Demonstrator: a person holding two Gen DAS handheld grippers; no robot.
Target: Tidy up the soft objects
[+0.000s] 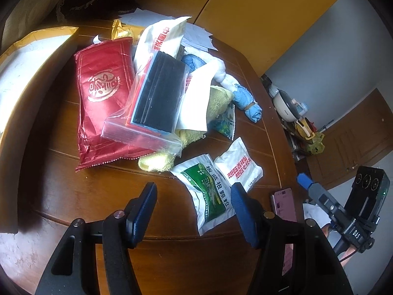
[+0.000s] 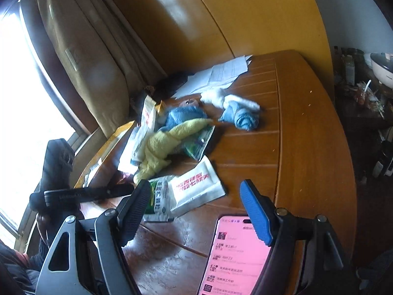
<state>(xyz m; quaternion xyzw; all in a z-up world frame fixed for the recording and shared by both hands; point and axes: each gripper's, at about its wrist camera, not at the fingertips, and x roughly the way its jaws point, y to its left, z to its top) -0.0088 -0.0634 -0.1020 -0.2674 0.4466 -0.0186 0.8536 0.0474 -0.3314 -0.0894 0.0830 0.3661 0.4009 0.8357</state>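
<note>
Left gripper [image 1: 194, 191] and right gripper [image 2: 196, 194]: jaws spread, grasping nothing. Green-and-white sachet [image 1: 208, 194], flat, glossy, lies on wooden table [image 1: 61, 184] beside white red-lettered sachet [image 1: 239, 166]. Heap behind: red foil pack [image 1: 103, 103], yellow towel [image 1: 218, 100], blue cloth [image 1: 248, 103].

Left claw [image 1: 194, 194] open — right claw [image 2: 195, 194] open.

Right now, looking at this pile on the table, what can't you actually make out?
- Yellow towel: left wrist view, mostly buried under the zip bag and a white sheet.
- Phone: right wrist view, its lower part is cut off by the picture's bottom edge and one side hidden behind the right gripper.
- Green sachet: right wrist view, partly behind a gripper finger.
- Shelf clutter: too dark.
</note>
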